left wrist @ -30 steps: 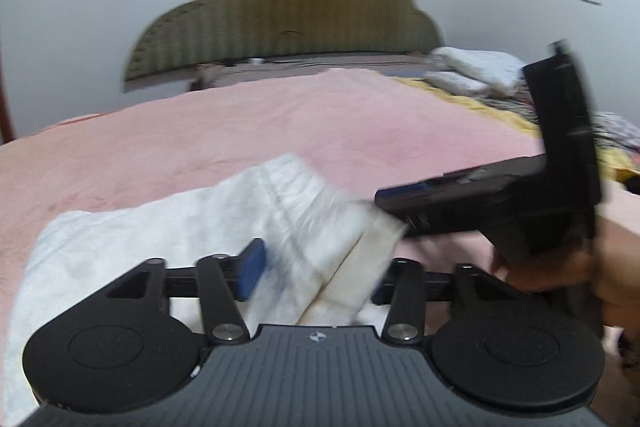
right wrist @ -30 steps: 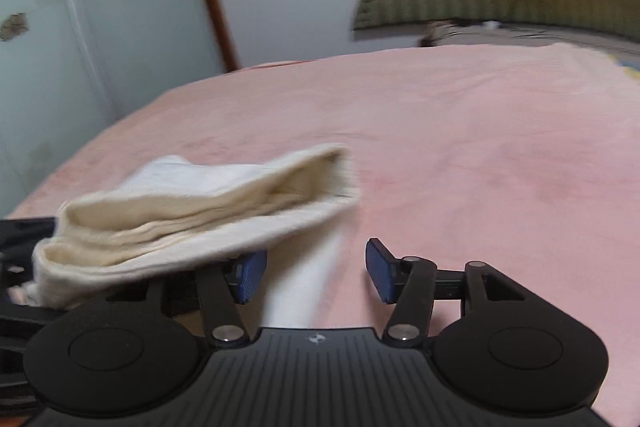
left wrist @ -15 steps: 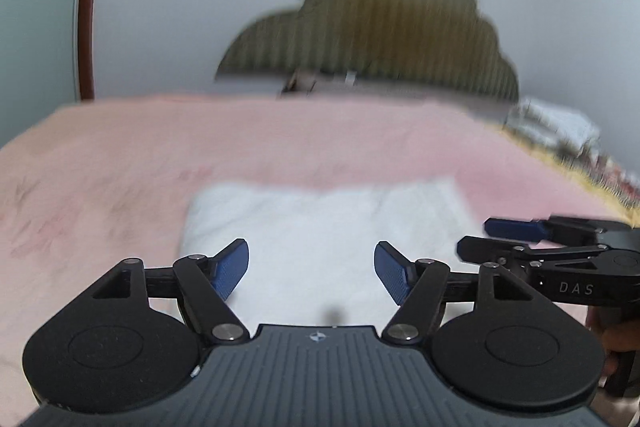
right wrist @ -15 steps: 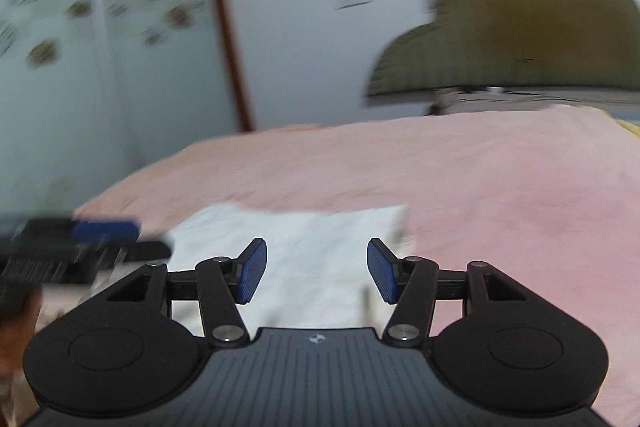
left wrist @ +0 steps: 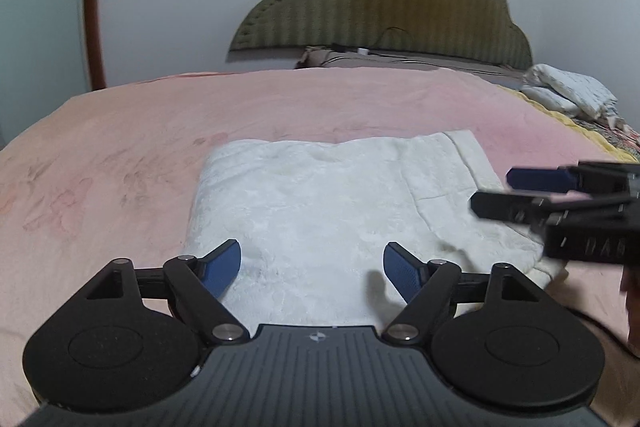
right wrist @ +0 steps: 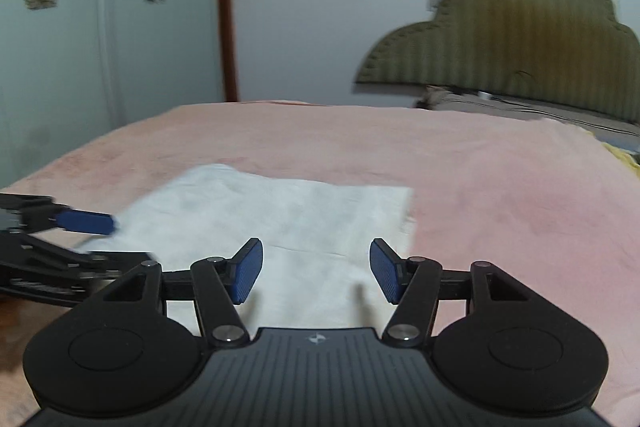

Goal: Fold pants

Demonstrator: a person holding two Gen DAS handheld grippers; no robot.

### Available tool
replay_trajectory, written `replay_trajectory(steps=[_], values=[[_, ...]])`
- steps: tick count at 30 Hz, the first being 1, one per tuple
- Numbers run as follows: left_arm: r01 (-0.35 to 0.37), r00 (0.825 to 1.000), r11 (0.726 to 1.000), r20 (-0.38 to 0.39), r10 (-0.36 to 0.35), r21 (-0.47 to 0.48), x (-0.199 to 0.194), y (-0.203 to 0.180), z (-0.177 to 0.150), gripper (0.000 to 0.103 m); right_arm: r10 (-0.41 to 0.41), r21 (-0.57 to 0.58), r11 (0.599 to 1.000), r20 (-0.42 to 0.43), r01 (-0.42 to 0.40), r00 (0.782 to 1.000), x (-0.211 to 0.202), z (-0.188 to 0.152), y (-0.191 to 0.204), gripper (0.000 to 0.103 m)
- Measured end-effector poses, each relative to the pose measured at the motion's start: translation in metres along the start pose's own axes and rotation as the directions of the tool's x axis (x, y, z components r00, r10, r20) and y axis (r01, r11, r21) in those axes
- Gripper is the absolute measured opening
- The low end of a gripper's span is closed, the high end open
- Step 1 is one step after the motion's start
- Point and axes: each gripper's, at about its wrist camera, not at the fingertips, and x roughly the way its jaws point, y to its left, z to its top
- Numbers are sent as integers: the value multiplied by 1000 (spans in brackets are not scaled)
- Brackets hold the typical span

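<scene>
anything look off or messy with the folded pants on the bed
Mostly tidy. The white pants lie folded flat on the pink blanket, but the near-right corner is rumpled, with a lower layer poking out. Both grippers hang open, holding nothing.

Pink-blanketed bed (left wrist: 132,131), folded white pants (left wrist: 320,211) flat on it, pillows (left wrist: 568,95) far corner

A second ago the right tongs (right wrist: 316,269) carry a bunched fold of the white pants (left wrist: 320,211) above the bed (left wrist: 120,155); now the pants lie flat as a folded rectangle, released. Both tongs (the left tongs (left wrist: 312,269) too) now hang spread and empty, drawn back toward the bed's near edge.
</scene>
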Motion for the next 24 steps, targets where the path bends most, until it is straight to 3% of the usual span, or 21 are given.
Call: replay_trajectory(steps=[4,10,24], values=[[-98,995,995,-22,99,32,4,-11,0,84,23,-14,1000,-62,-24,998,15,-7,19,59],[-96,995,995,-21,97,20,4,-11,-2,89,39,41,999,-89,-36,995,18,-19,11,61],[-143,990,989,-10,143,30,5,-12,-8,98,21,7,1000,-76,-21,997,22,-21,18,62]])
